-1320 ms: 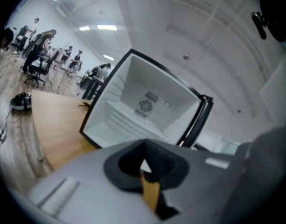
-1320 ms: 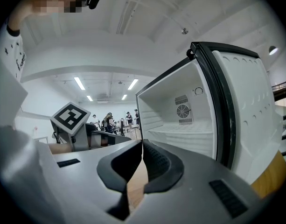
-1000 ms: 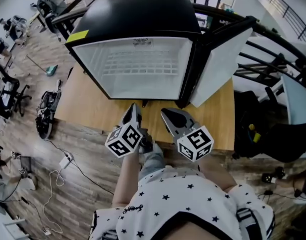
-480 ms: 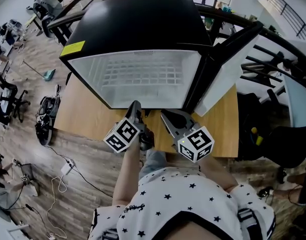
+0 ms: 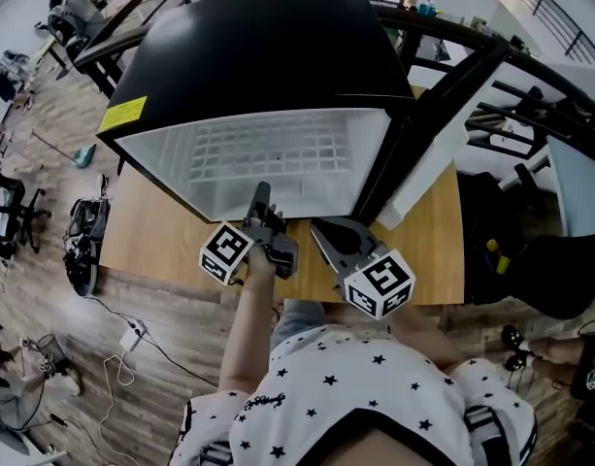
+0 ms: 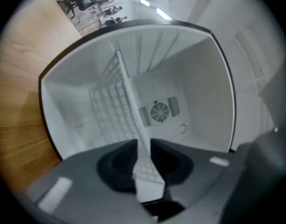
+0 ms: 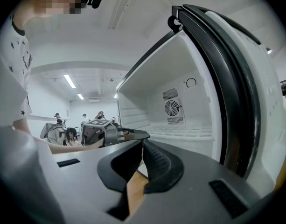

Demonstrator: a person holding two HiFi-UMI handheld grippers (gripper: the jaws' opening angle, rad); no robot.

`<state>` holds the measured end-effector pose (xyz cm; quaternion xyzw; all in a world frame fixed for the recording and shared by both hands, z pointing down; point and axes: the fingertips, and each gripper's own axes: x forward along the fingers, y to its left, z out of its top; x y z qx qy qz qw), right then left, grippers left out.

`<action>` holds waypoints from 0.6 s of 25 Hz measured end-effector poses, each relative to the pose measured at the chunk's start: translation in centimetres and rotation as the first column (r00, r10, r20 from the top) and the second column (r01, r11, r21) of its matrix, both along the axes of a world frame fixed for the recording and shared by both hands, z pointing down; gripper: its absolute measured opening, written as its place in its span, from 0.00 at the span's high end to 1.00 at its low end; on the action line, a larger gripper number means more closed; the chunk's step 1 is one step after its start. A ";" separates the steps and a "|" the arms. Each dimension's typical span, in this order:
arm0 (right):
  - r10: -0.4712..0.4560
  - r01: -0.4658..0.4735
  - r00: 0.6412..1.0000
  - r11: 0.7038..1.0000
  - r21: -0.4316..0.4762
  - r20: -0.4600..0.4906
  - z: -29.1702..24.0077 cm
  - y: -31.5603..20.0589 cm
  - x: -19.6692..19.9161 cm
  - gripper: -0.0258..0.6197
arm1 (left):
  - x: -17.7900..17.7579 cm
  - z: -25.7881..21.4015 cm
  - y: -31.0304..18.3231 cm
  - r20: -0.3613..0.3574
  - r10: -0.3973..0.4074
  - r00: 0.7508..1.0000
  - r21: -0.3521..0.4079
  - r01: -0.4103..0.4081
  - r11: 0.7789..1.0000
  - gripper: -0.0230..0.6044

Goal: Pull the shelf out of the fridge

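fridge [image 5: 268, 56] sat on a wooden table [image 5: 151, 241], black on the outside and white inside, opening towards the person. door [image 5: 428, 134] was swung wide open on the head view's right side. the wire shelf [image 5: 263, 153] was in the fridge, running across from side wall to side wall, not yet pulled out, with its front edge near the opening. the person in a star-print shirt [image 5: 355, 386] stood at the table edge with the left forearm [image 5: 244, 328] stretched towards the fridge. left gripper [image 5: 261, 194] was at the bottom of the opening, rolled on its side, so the shelf looked upright in the left gripper view. its jaws were apart and had just been opening, with the shelf's front edge in the gap between them. couldn't tell whether the pads touched it. right gripper [image 5: 318, 227] was just beside the left one, over the table in front of the fridge, near the bottom of the door. its jaws were together at the tips with nothing between them, only table showing behind. a round fan grille [image 6: 160, 111] sat on the back wall of the fridge behind the shelf. a yellow label [image 5: 122, 115] was on the top front corner of the fridge on the head view's left side.
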<state>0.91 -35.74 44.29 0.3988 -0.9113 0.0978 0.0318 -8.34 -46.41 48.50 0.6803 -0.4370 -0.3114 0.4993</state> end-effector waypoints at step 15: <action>0.058 -0.058 0.998 0.998 -0.017 -0.015 1.0 -1.1 1.4 0.92 | 1.4 -0.6 -5.7 -0.211 -0.025 0.977 0.004 0.026 1.000 0.71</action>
